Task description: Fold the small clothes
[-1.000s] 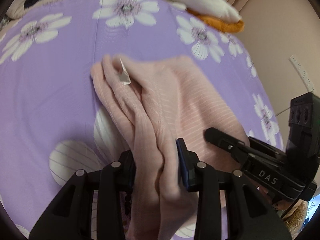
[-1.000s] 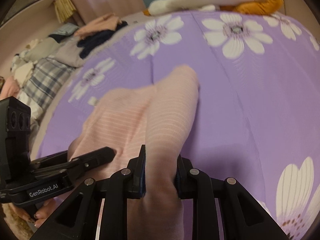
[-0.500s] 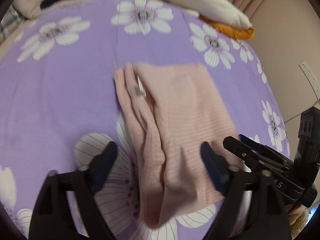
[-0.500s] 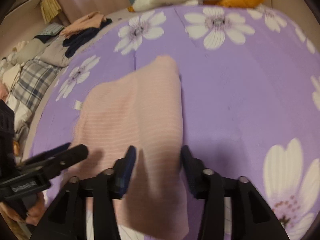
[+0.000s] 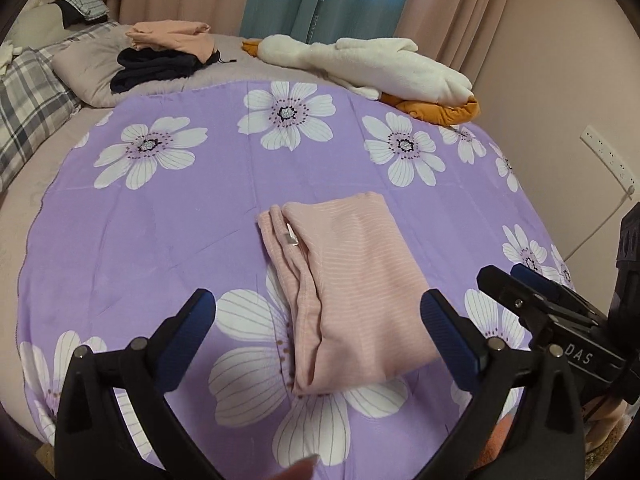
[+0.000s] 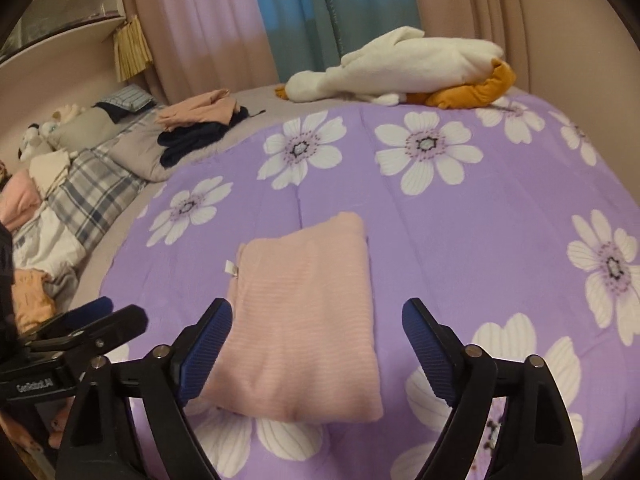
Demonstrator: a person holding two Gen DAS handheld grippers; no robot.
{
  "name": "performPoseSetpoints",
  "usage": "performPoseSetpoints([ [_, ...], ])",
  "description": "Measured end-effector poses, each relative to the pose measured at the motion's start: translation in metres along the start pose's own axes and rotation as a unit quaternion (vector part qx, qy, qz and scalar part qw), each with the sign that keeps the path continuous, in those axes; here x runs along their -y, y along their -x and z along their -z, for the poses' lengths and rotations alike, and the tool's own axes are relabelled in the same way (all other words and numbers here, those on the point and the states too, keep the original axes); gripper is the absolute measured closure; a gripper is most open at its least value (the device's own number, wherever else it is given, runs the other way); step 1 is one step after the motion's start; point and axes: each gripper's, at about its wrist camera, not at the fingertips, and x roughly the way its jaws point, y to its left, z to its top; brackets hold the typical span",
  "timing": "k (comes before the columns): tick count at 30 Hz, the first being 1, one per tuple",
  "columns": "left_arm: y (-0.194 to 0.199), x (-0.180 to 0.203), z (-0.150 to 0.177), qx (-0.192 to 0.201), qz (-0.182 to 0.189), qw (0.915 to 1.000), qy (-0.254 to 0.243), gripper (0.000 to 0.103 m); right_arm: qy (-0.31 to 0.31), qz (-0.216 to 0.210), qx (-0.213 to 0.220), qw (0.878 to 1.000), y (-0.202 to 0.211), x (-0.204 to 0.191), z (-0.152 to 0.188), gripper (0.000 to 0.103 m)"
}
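Observation:
A folded pink striped garment (image 5: 348,284) lies flat on the purple flowered sheet (image 5: 160,224), with a small white label at its left fold. It also shows in the right wrist view (image 6: 304,316). My left gripper (image 5: 320,332) is open and empty, raised above the garment's near edge, not touching it. My right gripper (image 6: 316,344) is open and empty, also held above the near edge. The right gripper shows at the right of the left wrist view (image 5: 560,316); the left gripper shows at the left of the right wrist view (image 6: 72,340).
A white and orange plush goose (image 5: 368,64) lies at the far edge of the bed. A stack of pink and dark folded clothes (image 5: 168,52) sits far left beside plaid bedding (image 5: 32,104). Curtains hang behind. A wall with a socket (image 5: 608,156) stands right.
Both grippers let go of the pink garment, opened wide and pulled back and up. The garment now lies flat and folded on the sheet.

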Motion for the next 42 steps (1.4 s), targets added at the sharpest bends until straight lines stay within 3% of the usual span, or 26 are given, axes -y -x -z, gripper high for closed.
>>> performPoseSetpoints([
  [17,0.004,0.0,0.027,-0.028,0.021,0.9993,0.012,0.001,-0.006,0.025,-0.008,1.0,0.01,-0.006,0.018,0.016],
  [42,0.006,0.009,0.032,-0.026,0.0,0.9995,-0.015,0.001,-0.004,0.037,-0.009,0.999,0.008,-0.004,0.026,0.016],
])
